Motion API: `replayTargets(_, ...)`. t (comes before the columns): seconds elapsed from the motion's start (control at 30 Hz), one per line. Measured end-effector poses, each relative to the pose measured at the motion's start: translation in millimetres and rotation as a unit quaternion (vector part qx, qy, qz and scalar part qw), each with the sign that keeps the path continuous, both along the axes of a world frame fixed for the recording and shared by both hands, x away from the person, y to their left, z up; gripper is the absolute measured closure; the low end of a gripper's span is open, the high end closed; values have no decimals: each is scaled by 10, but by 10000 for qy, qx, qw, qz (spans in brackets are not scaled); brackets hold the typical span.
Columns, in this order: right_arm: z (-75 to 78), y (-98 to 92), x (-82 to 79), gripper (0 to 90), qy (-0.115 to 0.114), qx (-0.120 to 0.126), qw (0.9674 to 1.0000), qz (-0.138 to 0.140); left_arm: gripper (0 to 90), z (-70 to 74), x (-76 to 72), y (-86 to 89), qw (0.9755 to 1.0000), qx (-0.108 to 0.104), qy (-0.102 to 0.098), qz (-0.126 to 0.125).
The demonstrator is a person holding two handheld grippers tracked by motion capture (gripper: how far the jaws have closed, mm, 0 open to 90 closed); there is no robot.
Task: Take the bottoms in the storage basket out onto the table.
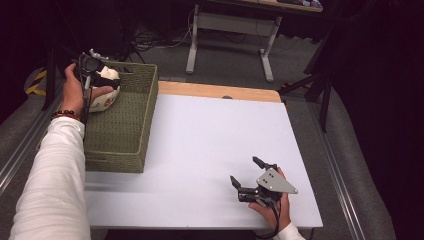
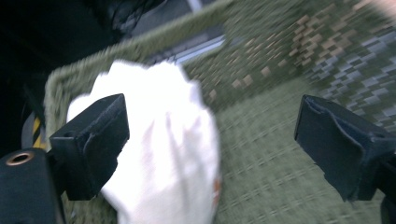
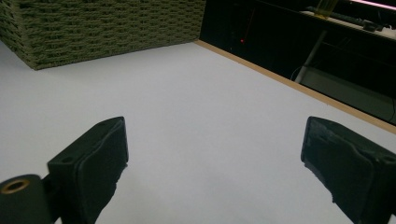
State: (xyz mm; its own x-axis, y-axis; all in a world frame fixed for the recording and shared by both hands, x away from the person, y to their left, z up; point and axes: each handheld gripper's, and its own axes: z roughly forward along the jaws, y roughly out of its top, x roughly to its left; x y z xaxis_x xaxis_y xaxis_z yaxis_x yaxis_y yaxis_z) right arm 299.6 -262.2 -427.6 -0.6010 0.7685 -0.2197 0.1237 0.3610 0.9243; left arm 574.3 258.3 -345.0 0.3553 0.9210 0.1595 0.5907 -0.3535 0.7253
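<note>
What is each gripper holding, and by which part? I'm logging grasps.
Nothing. The left gripper is open over the basket, the white cloth lying beside one finger. The right gripper is open above the table.

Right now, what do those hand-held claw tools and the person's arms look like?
Each tool is black. The right gripper carries a grey three-cornered plate on top and trails a black cable past the wrist. Its two jaws end in thick, blocky black pads. The left gripper is black too. The person wears white long sleeves and a dark beaded bracelet on the left wrist.
</note>
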Motion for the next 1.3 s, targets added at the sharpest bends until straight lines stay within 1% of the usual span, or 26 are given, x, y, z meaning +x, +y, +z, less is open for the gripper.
replayTargets(0.03,-4,1,0,82,4,-21,10000,-15,109,-78,52,59,9998,71,150,87)
replayTargets(0.17,-24,13,-1,83,37,-62,10000,-32,109,-238,120,152,9986,177,454,229)
replayTargets(0.2,-34,19,-1,83,61,-83,9999,-41,107,-238,120,152,9986,177,454,229)
replayTargets(0.23,-42,25,0,83,67,-96,9999,-37,102,-274,134,176,9981,196,538,241)
replayTargets(0.27,-48,29,-1,82,82,-107,9999,-44,97,-333,154,205,9970,222,676,300)
replayTargets(0.3,-48,29,-1,82,82,-107,9999,-44,88,-333,154,205,9970,222,676,300)
replayTargets(0.37,-55,36,-4,83,92,-128,9999,-37,83,-386,172,213,9957,290,832,294)
replayTargets(0.43,-56,35,-5,83,83,-142,9999,-49,80,-420,193,201,9939,470,939,323)
replayTargets(0.47,-57,32,-3,85,98,-118,9999,-59,92,-438,202,195,9934,528,976,302)
replayTargets(0.53,-60,24,2,86,107,-112,9998,-83,103,-485,222,178,9917,658,1041,365)
replayTargets(0.6,-67,22,9,86,130,-110,9998,-87,102,-545,247,166,9884,888,1154,427)
replayTargets(0.63,-76,25,12,87,160,-118,9998,-99,104,-578,271,165,9862,1049,1196,454)
replayTargets(0.67,-78,28,11,87,163,-134,9997,-100,105,-584,281,168,9854,1082,1230,458)
replayTargets(0.7,-80,30,10,87,160,-144,9997,-103,107,-584,281,168,9854,1082,1230,458)
replayTargets(0.73,-80,32,10,88,151,-139,9997,-120,112,-614,326,157,9830,1212,1298,458)
replayTargets(0.77,-81,33,14,89,158,-121,9997,-123,113,-614,326,157,9830,1212,1298,458)
replayTargets(0.87,-85,39,20,89,183,-103,9997,-141,120,-679,370,116,9808,1357,1338,423)
replayTargets(0.93,-103,61,30,94,235,-104,9996,-100,138,-726,382,79,9779,1582,1332,309)
replayTargets(0.97,-118,81,34,95,278,-102,9995,-48,161,-738,386,83,9785,1543,1338,295)
replayTargets(1.0,-130,107,33,96,289,-169,9994,-10,182,-749,389,86,9778,1553,1366,330)
replayTargets(1.03,-130,107,33,96,289,-169,9994,-10,182,-761,390,80,9766,1612,1390,307)
replayTargets(1.1,-151,169,11,101,275,-296,9991,117,246,-775,397,70,9755,1658,1415,301)
replayTargets(1.13,-157,179,6,101,280,-315,9990,148,270,-776,396,62,9750,1681,1418,305)
replayTargets(1.23,-167,191,-13,101,252,-393,9987,197,373,-779,396,50,9754,1645,1431,314)
replayTargets(1.27,-168,185,-18,101,244,-411,9987,197,373,-777,395,55,9759,1618,1432,307)
replayTargets(1.3,-167,158,-18,104,258,-377,9988,176,441,-772,389,62,9768,1540,1452,331)
